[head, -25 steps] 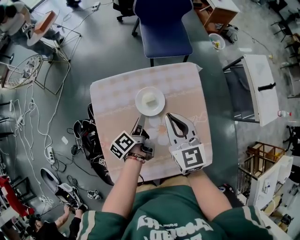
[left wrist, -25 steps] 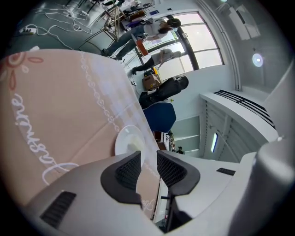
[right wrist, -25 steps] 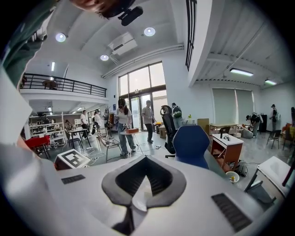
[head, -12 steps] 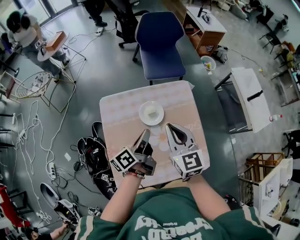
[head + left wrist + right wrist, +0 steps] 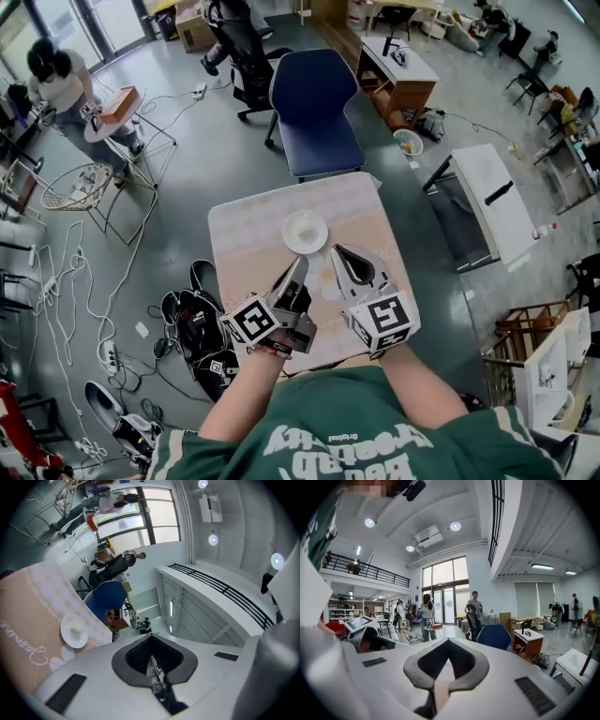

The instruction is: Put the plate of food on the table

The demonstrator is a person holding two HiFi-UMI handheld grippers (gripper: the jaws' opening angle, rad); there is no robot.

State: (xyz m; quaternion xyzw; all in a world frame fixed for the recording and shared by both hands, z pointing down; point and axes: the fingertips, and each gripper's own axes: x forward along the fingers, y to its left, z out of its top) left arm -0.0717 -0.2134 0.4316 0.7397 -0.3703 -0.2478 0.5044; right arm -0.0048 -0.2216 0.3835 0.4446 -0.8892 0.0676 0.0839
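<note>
- My left gripper (image 5: 301, 262) had its jaws pressed fully together with nothing between them. Its own camera showed only the room through the hollow of the pads.
- My right gripper (image 5: 337, 250), just beside the left one, also had its jaws together and held nothing.
- Each gripper carried its cube of black-and-white square markers at the rear. These were patterns only, with no words on them.
- Behind both grippers, the green shirt (image 5: 356, 441) bore pale lettering that I saw upside down and could not read.
- The white plate (image 5: 305, 232) sat just ahead of the two tips and clear of both. In the left gripper view it lay off to the left of the jaws.
- One pale lump of food (image 5: 305, 227) rested at the middle of the plate. It was too small for me to say what kind.
- The plate rested on the table (image 5: 246, 234), whose pinkish cloth carried a line of cursive script that I could not read with confidence.
- Beyond the far edge of the table stood a blue chair (image 5: 314, 108).
- Farther ahead and to the right of the grippers, a pale round bin (image 5: 407, 142) stood beside a wooden desk. Its contents were too small to make out.
</note>
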